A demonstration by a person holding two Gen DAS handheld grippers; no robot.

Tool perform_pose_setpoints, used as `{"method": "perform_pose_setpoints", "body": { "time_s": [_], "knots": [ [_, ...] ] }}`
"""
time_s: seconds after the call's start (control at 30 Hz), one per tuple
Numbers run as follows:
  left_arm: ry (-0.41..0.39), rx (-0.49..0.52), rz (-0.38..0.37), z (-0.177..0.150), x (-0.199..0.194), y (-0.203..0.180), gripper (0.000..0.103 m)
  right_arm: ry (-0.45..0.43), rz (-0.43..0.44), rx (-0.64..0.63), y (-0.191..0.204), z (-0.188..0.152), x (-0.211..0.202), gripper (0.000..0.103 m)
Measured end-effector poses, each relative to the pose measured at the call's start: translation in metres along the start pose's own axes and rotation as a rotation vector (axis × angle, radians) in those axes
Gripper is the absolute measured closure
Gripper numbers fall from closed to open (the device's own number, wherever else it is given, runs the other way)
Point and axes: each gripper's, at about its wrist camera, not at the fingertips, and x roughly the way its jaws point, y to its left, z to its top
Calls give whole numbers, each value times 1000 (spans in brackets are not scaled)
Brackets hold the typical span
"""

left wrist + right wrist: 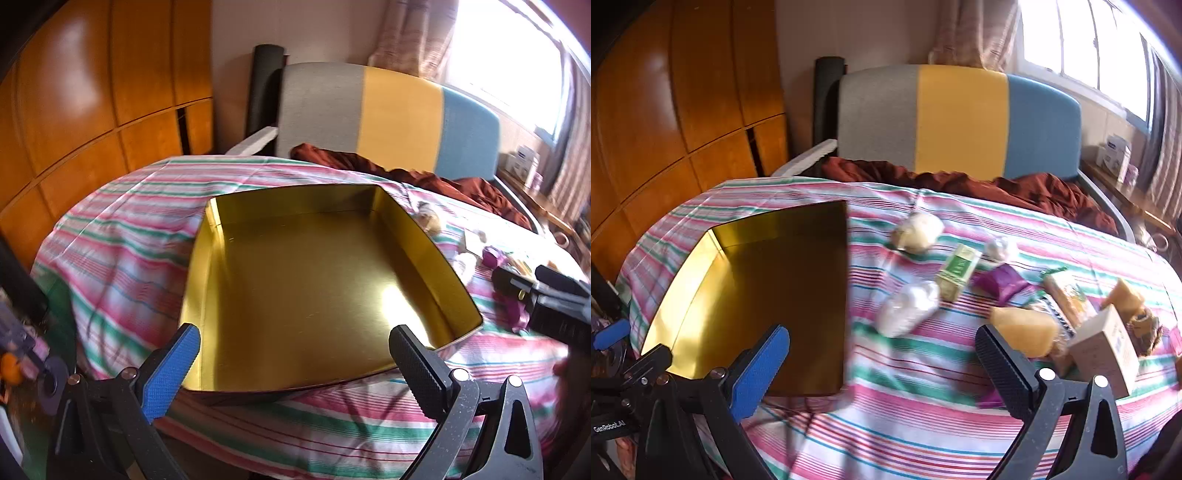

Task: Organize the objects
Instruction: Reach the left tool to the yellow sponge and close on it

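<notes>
An empty gold metal tin [314, 280] lies open on the striped bedspread; it also shows in the right wrist view [757, 295] at left. My left gripper [295, 365] is open and empty, hovering over the tin's near rim. My right gripper [882, 365] is open and empty above the bedspread, right of the tin. Loose items lie to the right: a clear bag of white stuff [908, 306], a green carton [958, 271], a purple packet [1001, 282], an orange wedge [1027, 330], a beige box [1108, 349].
The striped bedspread [923, 424] covers the bed. A dark red blanket [960, 184] is bunched by the grey, yellow and blue headboard [960, 118]. A wooden wardrobe [665, 110] stands at left. A shelf with boxes [1115, 158] is under the window.
</notes>
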Motion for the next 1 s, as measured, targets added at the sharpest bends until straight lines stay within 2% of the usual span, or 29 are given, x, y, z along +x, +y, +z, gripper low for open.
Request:
{"method": "perform_pose_setpoints", "body": {
  "time_s": [0.17, 0.37, 0.5, 0.6, 0.77, 0.9, 1.0],
  "knots": [
    [19, 50, -58, 4, 4, -15, 0, 22, -63, 81, -72, 9, -9, 0],
    [20, 115, -176, 17, 3, -44, 0, 103, -192, 169, -168, 11, -17, 0],
    [37, 165, -279, 28, 5, -76, 0, 128, -228, 277, -218, 2, -20, 0],
    [54, 202, -350, 36, 6, -101, 0, 86, -226, 438, -254, -6, -27, 0],
    [84, 266, -446, 51, 10, -149, 0, 34, -148, 684, -292, -28, -25, 0],
    [99, 328, -479, 57, 20, -189, 0, -9, -146, 746, -304, -34, -32, 0],
    [156, 350, -504, 59, 38, -218, 0, -21, -122, 765, -307, -35, -35, 0]
  ]
}}
